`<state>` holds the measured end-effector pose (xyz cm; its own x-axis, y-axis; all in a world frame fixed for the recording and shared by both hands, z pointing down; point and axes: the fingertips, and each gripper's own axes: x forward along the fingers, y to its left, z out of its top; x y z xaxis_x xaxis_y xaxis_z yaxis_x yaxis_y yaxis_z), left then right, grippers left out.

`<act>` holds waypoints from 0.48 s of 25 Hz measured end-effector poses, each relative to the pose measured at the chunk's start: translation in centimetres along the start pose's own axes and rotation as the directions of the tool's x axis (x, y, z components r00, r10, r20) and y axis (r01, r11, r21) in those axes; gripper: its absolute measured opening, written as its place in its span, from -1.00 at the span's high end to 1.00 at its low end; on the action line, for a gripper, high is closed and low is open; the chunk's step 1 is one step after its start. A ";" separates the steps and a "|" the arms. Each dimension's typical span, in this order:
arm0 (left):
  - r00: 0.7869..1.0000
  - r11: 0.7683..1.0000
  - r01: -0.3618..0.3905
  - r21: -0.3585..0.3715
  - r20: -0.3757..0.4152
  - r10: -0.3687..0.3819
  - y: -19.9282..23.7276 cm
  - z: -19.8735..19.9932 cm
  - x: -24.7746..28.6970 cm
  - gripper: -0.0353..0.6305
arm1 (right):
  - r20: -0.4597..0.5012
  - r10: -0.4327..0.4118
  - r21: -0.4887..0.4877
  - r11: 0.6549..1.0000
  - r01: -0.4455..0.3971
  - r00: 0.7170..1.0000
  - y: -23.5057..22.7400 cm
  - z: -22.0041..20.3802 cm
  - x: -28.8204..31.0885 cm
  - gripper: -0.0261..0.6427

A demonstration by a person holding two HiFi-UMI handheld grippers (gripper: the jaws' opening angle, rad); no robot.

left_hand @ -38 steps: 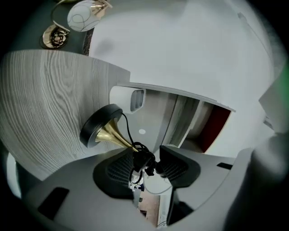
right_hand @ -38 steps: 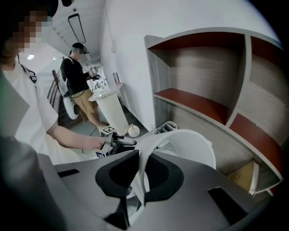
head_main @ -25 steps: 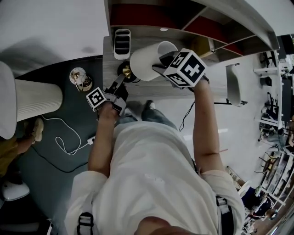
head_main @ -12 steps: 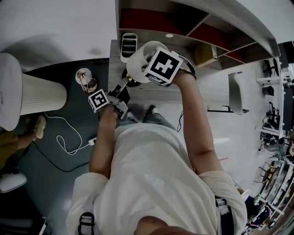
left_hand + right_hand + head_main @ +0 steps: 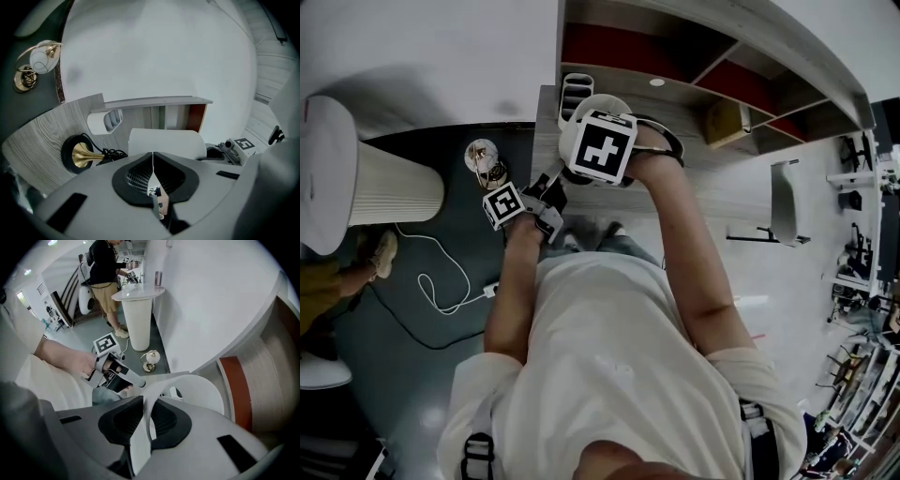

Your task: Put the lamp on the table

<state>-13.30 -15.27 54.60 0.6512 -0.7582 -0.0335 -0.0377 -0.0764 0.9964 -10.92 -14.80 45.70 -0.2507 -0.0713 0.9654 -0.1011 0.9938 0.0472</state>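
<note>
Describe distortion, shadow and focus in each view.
Head view: fisheye curves the shelf edges, colours washed out, soft shadow on the white wall. Left gripper view: black vignette corners, table edge bowed. Right gripper view: same vignette, the lampshade rim nearest the lens soft.

A white lamp shade (image 5: 166,143), gold stem (image 5: 86,156) and black base (image 5: 68,147) were shown against a pale grey wood-grained table (image 5: 37,140).

Head view: is looking steeply down from above the person's head, taking in both arms and the table (image 5: 546,150) from high up.
Left gripper view: is riding on the left gripper (image 5: 153,158), facing along the table, very near the lamp (image 5: 164,140).
Right gripper view: is riding on the right gripper (image 5: 143,405), facing back toward the floor (image 5: 161,345).
Shared: all three are showing the lamp.
</note>
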 end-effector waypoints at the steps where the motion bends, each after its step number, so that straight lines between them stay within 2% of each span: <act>1: 1.000 1.000 -0.002 0.002 0.002 0.002 0.1 0.0 0.1 0.83 | -0.006 0.000 -0.004 1.000 0.000 1.000 0.0 -0.1 0.1 0.72; 5: 1.000 1.000 -0.006 0.020 -0.002 0.006 0.5 0.0 0.6 0.83 | -0.016 0.000 -0.014 1.000 0.000 1.000 -0.1 -0.8 0.5 0.72; 9: 1.000 1.000 -0.008 0.002 -0.010 0.008 0.2 -0.1 0.7 0.83 | -0.020 -0.017 -0.028 0.999 0.016 1.000 0.1 -0.7 0.6 0.68; 10: 1.000 1.000 -0.011 0.009 -0.015 0.011 0.3 -0.1 0.7 0.83 | -0.017 -0.023 -0.026 0.999 0.023 1.000 0.0 -0.6 0.7 0.64; 12: 1.000 1.000 -0.009 0.009 -0.022 0.010 0.2 -0.4 0.9 0.83 | -0.011 -0.037 -0.014 0.999 0.037 0.999 -0.1 -0.7 0.8 0.39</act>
<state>-12.43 -15.71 54.81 0.6672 -0.7445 -0.0223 -0.0506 -0.0752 0.9959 -10.39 -14.92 46.63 -0.2361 -0.1074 0.9658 -0.0972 0.9915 0.0865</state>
